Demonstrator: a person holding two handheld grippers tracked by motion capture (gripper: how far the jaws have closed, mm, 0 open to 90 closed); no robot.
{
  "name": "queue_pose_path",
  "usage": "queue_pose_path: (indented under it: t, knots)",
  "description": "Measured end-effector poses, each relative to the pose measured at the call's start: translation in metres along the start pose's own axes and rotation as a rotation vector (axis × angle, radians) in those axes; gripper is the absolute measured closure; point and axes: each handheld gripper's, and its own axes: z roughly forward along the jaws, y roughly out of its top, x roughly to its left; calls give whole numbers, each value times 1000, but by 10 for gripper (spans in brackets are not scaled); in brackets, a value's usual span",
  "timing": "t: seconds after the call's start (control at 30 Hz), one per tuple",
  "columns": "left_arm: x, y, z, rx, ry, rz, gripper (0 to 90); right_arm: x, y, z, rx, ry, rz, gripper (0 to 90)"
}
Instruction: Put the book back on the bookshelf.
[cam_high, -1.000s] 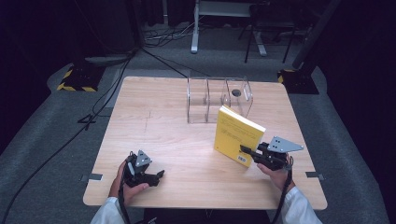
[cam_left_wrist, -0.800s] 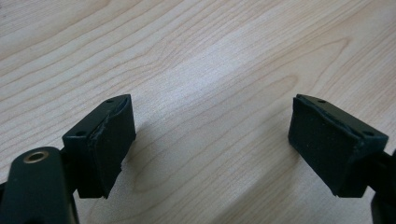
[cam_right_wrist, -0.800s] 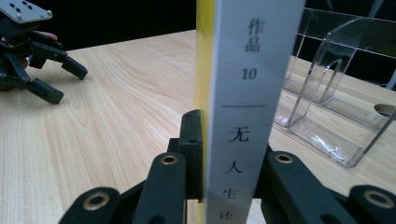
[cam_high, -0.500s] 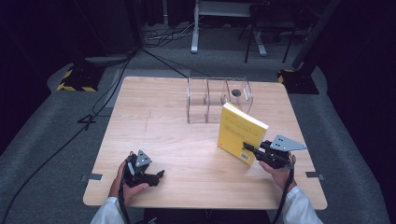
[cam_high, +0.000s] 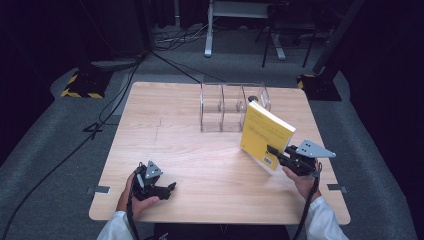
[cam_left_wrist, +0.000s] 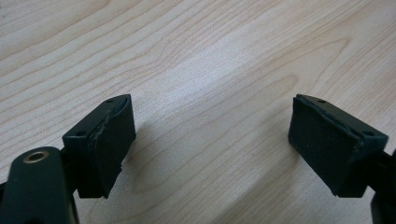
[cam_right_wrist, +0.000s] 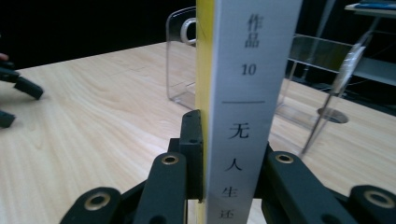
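My right gripper (cam_high: 274, 151) pinches the yellow book (cam_high: 265, 132) by its spine, holding it tilted above the table (cam_high: 200, 150), just in front of the clear rack (cam_high: 231, 106). My left gripper (cam_high: 169, 187), well left of the rack, rests with jaws spread on nothing.

White sleeves; black left claw (cam_high: 167, 188), right claw (cam_high: 272, 150), brass rivets, grey 3-cornered top plates, trailing black cables

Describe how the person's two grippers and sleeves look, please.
Both the left gripper and the right gripper are black, each topped by a grey three-cornered plate. Brass-coloured rivets mark the linkages; flat black pads line the jaws. Black cables trail back. The sleeves are white.
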Motion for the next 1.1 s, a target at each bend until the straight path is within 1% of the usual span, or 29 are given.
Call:
queue_pose_path:
  t: [0.23, 0.37, 0.43, 0.53, 0.7, 0.93, 1.03, 1.1]
  knots:
    - [0, 0, 0, 0, 0, 0, 155, -14, 5, -3, 1, -75, 1, 768]
    - [0, 0, 0, 0, 0, -1, 155, -20, 9, -5, -3, -103, 9, 768]
    - [0, 0, 0, 0, 0, -1, 155, -23, 13, -5, -2, -119, 4, 768]
    - [0, 0, 0, 0, 0, 0, 154, -27, 18, -4, -4, -132, 2, 768]
    - [0, 0, 0, 0, 0, 0, 155, -29, 24, -1, -4, -149, -7, 768]
    - [0, 0, 0, 0, 0, 0, 155, -34, 31, 4, -12, -168, 6, 768]
    - [0, 0, 0, 0, 0, 0, 155, -35, 34, 6, -15, -178, 3, 768]
    - [0, 0, 0, 0, 0, 0, 155, -36, 35, 8, -16, -178, 15, 768]
